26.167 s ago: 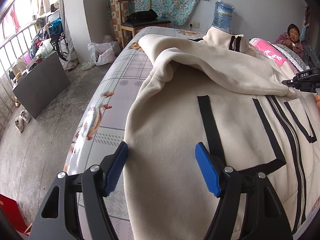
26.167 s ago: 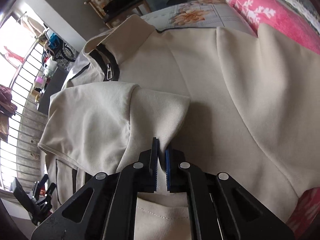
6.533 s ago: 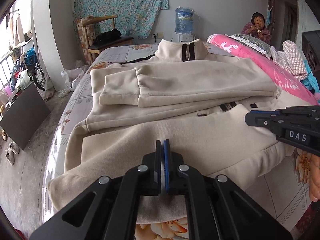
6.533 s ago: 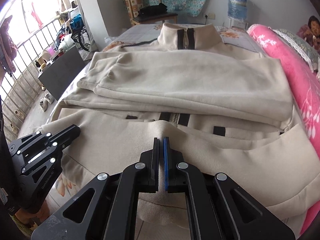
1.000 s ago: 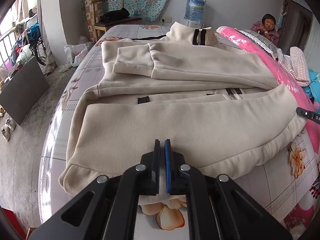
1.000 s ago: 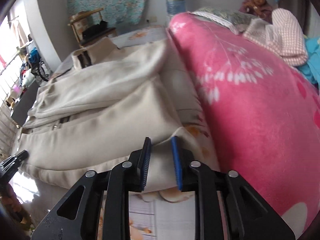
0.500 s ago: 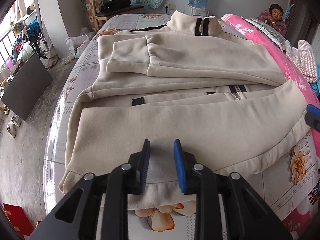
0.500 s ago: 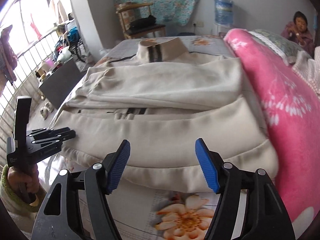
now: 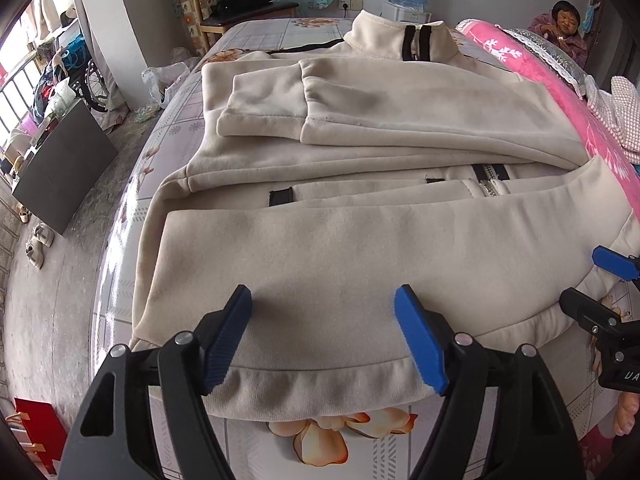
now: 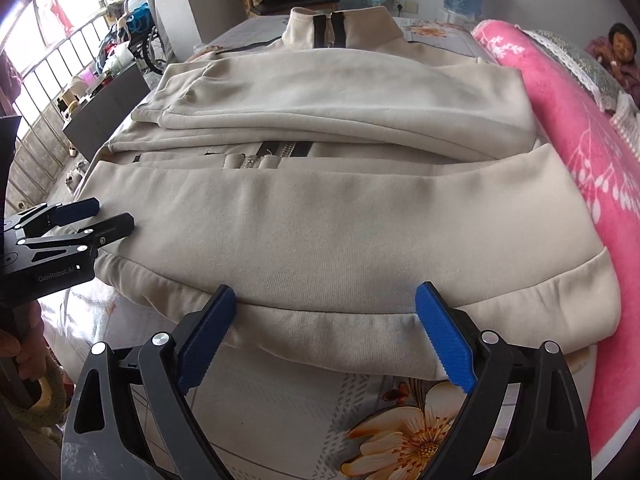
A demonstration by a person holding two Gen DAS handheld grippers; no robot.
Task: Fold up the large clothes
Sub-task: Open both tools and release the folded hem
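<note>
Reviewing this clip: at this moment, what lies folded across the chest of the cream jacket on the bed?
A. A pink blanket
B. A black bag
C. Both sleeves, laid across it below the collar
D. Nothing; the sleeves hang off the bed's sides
C. The sleeves lie across the cream jacket below the collar, cuffs stacked at the left side, while the pink blanket stays beside the garment.

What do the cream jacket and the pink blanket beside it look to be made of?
Cream jacket: probably thick cotton-blend fleece, matte, with a fine knit grain and ribbed hem. Pink blanket: likely plush synthetic fleece, with a fuzzy nap and a printed white floral pattern.
</note>
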